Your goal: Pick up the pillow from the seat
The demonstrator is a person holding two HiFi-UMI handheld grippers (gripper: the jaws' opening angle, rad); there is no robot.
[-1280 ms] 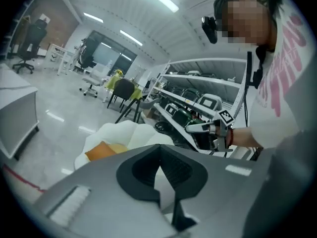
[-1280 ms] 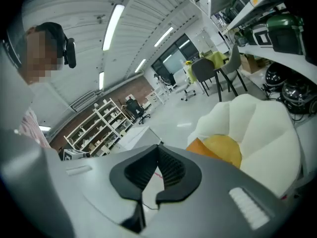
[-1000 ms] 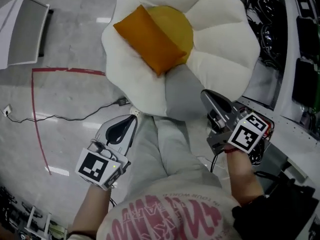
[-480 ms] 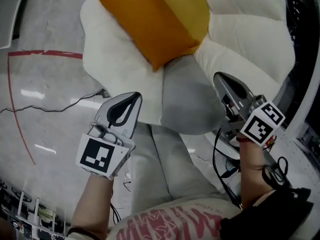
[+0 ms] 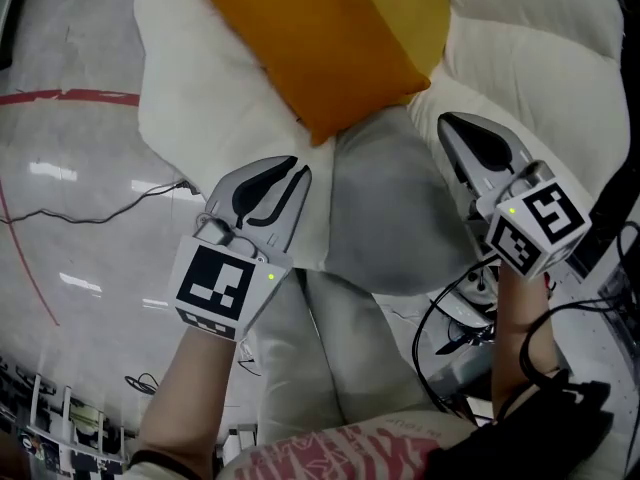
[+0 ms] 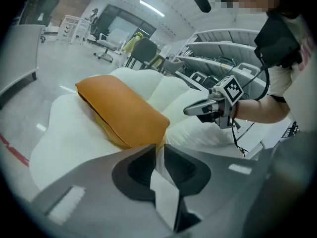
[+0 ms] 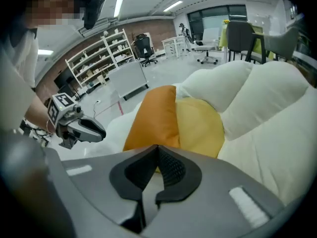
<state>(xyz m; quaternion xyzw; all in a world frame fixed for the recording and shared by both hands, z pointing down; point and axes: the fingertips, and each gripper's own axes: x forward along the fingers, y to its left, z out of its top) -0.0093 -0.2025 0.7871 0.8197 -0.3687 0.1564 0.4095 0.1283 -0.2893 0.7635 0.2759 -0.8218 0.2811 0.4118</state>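
An orange pillow [image 5: 310, 38] lies tilted on a white, petal-shaped seat [image 5: 200, 138] with a yellow centre [image 5: 425, 8]. My left gripper [image 5: 290, 165] hovers over the seat's front left petal, just short of the pillow's near corner. Its jaws are opening, with a thin gap and nothing between them. My right gripper [image 5: 447, 120] is shut and empty, over the front right petal beside the pillow's corner. The left gripper view has the pillow [image 6: 124, 113] just past the jaw tips [image 6: 159, 148]. The right gripper view shows the pillow [image 7: 153, 118] beyond its closed tips [image 7: 157, 148].
A grey part [image 5: 390, 218] sits at the seat's front edge between the grippers. A red tape line [image 5: 60, 97] and a thin cable [image 5: 100, 208] lie on the glossy floor at left. Tangled cables [image 5: 460, 328] and dark equipment are at right. Shelves and office chairs stand far behind.
Both grippers have come forward over the seat's front petals and the pillow now looks closer. The left jaws have parted slightly; the right stays shut.
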